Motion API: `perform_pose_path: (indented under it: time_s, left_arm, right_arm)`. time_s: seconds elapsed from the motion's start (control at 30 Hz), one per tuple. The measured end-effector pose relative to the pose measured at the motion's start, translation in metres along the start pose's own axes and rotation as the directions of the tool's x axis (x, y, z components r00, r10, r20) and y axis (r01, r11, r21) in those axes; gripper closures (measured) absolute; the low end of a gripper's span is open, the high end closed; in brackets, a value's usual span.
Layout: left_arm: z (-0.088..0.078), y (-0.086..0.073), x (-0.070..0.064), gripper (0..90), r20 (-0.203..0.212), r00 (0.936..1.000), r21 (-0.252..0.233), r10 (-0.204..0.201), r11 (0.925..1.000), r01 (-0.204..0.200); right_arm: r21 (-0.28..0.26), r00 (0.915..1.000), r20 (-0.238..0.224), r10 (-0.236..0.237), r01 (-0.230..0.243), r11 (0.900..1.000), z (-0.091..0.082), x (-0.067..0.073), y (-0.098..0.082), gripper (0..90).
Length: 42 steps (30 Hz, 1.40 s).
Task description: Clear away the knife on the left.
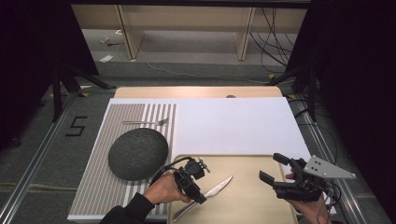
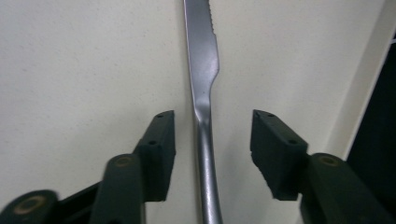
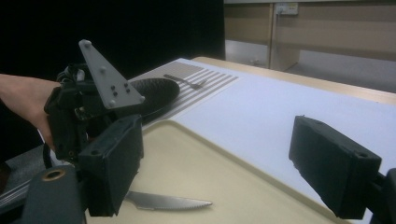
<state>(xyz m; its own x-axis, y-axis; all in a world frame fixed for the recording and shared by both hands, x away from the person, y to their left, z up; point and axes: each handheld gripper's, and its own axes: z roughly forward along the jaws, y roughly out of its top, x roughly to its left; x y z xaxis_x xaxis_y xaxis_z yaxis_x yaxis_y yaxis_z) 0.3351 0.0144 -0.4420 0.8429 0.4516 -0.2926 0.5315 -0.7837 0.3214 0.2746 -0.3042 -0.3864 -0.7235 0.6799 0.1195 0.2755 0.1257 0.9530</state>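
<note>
Beige tray (image 1: 261, 205) at the desk's near edge holds a table knife (image 1: 211, 192). Left gripper (image 2: 212, 135) half-open, handle lying free between the jaws; right gripper (image 1: 275, 170) open, empty. Release seems done; next, lift clear.

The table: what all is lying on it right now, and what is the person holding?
knife: one, silver, flat on the tray, its handle between the left gripper's open jaws, not pressed
tray: one, beige, at the near edge of the table
plate: one, dark grey, upside down on the striped mat
fork: one, silver, on the mat beyond the plate
mat: one, grey and white stripes, left part of the table
sheet: one, white, covering the table top
left gripper: one, black, over the knife handle, jaws apart
right gripper: one, black with a grey plate on top, jaws open, above the tray's right side
hands: two, one around each gripper
</note>
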Motion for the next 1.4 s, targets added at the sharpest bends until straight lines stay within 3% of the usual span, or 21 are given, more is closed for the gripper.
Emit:
perform_pose_path:
  time_s: [0.17, 0.3, 0.43, 0.47, 0.77, 1.0, 1.03, 1.1, 1.4]
  left_arm:
    - [0.001, 0.004, -0.012, 45.5, -0.025, 0.9983, -0.033, 0.053, 0.9980, -0.054]
    - [0.004, 0.007, -0.017, 50.9, -0.040, 0.9948, -0.066, 0.094, 0.9932, -0.096]
    - [0.011, 0.008, -0.019, 57.8, -0.053, 0.9901, -0.053, 0.130, 0.9897, -0.133]
    - [0.012, 0.009, -0.019, 63.4, -0.050, 0.9892, -0.049, 0.138, 0.9889, -0.140]
    - [0.025, 0.013, -0.023, 75.2, -0.062, 0.9798, -0.010, 0.190, 0.9815, -0.191]
    - [0.033, 0.018, -0.022, 84.2, -0.075, 0.9789, -0.003, 0.190, 0.9817, -0.191]
    - [0.034, 0.019, -0.023, 86.0, -0.074, 0.9810, -0.012, 0.179, 0.9835, -0.181]
    - [0.035, 0.021, -0.023, 89.0, -0.080, 0.9787, -0.003, 0.189, 0.9818, -0.190]
    - [0.033, 0.021, -0.016, 89.7, -0.109, 0.9832, -0.021, 0.146, 0.9886, -0.149]
  right_arm:
    - [0.004, 1.0000, 0.002, -0.001, 0.001, 1.000, 0.000, 0.000, 0.000, 18.7]
    - [0.005, 1.0000, 0.002, -0.001, 0.001, 1.000, 0.000, 0.000, 0.000, 18.7]
    - [0.003, 1.0000, 0.002, -0.002, 0.002, 1.000, 0.000, 0.001, 0.000, 18.7]
    - [0.002, 1.0000, 0.002, -0.002, 0.002, 1.000, 0.000, 0.000, 0.000, 18.7]
    - [0.002, 1.0000, 0.000, -0.005, 0.005, 1.000, 0.001, 0.000, 0.000, 18.7]
    - [0.002, 1.0000, 0.000, -0.004, 0.004, 1.000, 0.001, 0.001, 0.000, 18.7]
    - [0.001, 1.0000, -0.002, -0.006, 0.006, 1.000, 0.001, 0.000, 0.000, 18.7]
    - [0.003, 1.0000, -0.001, -0.005, 0.005, 1.000, 0.001, 0.001, 0.000, 18.7]
    - [0.003, 1.0000, -0.001, -0.005, 0.005, 1.000, 0.000, 0.001, 0.000, 18.7]
